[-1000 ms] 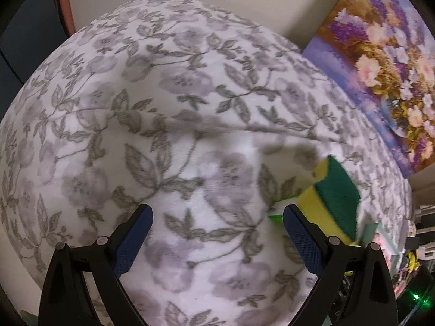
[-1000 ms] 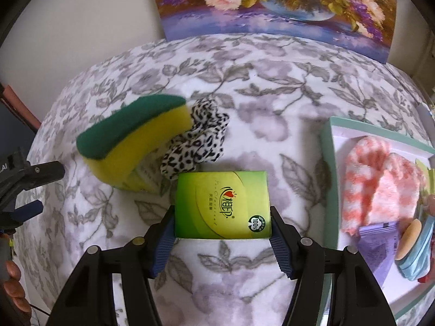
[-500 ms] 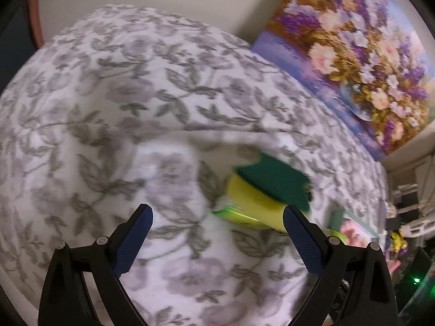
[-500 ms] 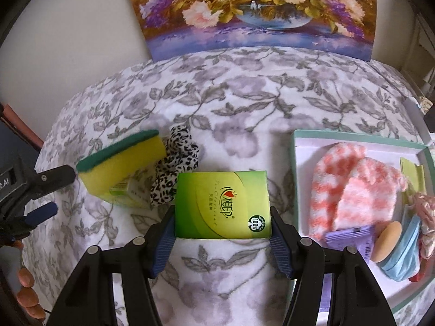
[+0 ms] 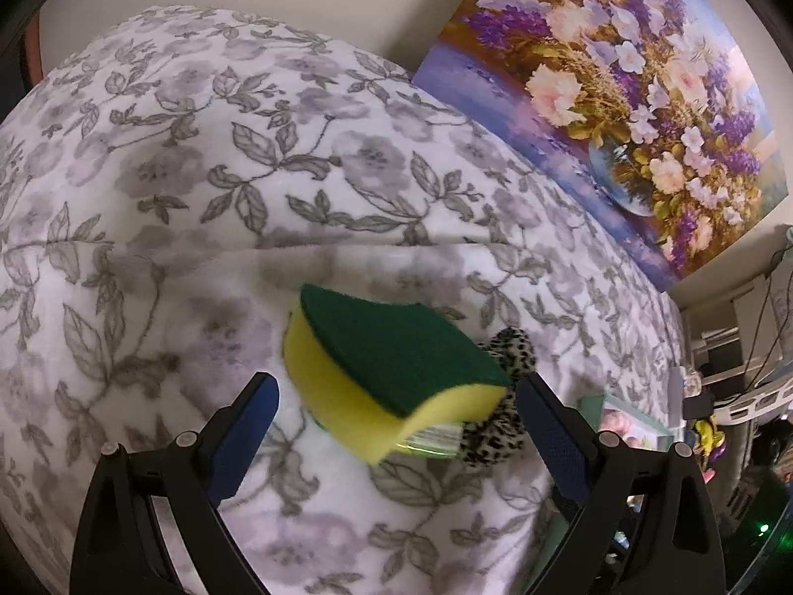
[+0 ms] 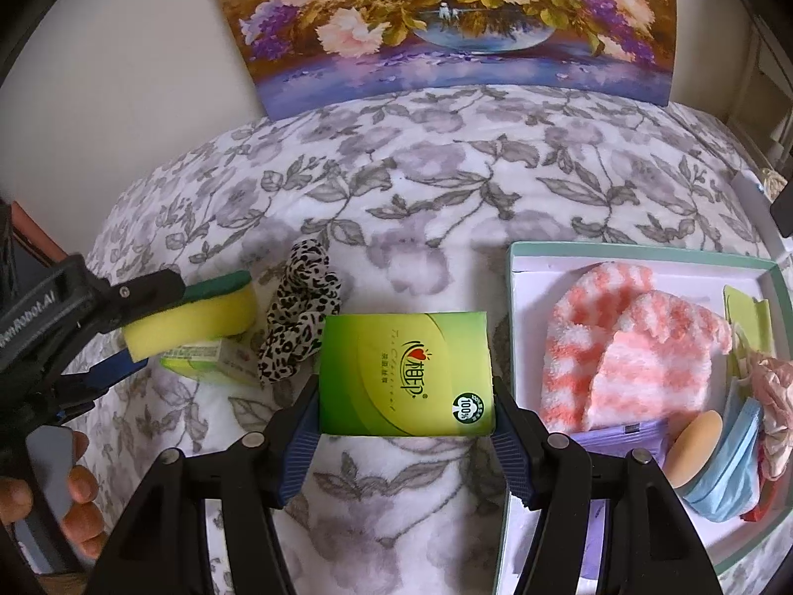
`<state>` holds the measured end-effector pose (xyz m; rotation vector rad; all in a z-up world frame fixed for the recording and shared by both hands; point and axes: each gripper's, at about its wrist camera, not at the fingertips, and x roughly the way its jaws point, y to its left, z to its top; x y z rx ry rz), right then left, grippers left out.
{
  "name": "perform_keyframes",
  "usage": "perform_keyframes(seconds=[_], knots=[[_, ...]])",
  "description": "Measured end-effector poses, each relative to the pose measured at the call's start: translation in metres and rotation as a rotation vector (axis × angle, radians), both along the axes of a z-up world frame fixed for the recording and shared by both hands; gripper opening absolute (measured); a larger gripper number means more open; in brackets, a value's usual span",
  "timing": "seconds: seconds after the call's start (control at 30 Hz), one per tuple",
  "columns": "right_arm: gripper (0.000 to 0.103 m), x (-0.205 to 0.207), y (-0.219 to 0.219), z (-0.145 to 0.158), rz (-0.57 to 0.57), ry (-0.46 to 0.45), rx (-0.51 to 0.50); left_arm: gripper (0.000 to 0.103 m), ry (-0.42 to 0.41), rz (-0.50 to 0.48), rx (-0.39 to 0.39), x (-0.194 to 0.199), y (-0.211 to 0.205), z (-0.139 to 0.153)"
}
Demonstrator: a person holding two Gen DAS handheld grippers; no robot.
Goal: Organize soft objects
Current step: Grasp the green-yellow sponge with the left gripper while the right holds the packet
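Observation:
A yellow sponge with a green scouring top [image 5: 391, 372] [image 6: 198, 312] lies tilted on a small green pack [image 6: 198, 359] on the floral blanket. A leopard-print scrunchie [image 6: 297, 307] [image 5: 500, 396] lies beside it. My left gripper [image 5: 396, 411] [image 6: 139, 322] is open, its jaws on either side of the sponge. My right gripper [image 6: 406, 416] is shut on a green tissue pack [image 6: 406, 372] and holds it above the blanket, left of the tray.
A white tray with a teal rim [image 6: 644, 253] at the right holds pink striped socks [image 6: 629, 352], a purple packet, a round puff, a blue mask and other soft items. A flower painting [image 6: 456, 15] leans on the wall behind.
My left gripper has swung right and forward, so the sponge now sits between its open jaws. My right gripper has lifted and drawn back with the tissue pack, and more of the tray shows.

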<state>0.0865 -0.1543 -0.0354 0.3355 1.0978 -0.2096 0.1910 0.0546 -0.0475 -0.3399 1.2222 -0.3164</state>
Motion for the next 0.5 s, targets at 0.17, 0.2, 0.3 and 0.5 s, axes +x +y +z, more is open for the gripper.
perform_keyframes(seconds=[0.17, 0.2, 0.3, 0.5], knots=[[0.066, 0.001, -0.004, -0.006, -0.013, 0.013, 0.018, 0.071, 0.025, 0.022, -0.045, 0.004, 0.008, -0.010], [0.066, 0.001, -0.004, -0.007, -0.013, 0.016, 0.018, 0.066, 0.032, 0.022, -0.065, 0.004, 0.009, -0.011], [0.066, 0.001, -0.004, -0.007, -0.014, 0.016, 0.017, 0.050, 0.035, 0.016, -0.106, 0.004, 0.009, -0.013], [0.066, 0.000, -0.003, -0.008, -0.009, 0.020, 0.017, 0.041, 0.012, 0.020, -0.141, 0.003, 0.012, -0.007]])
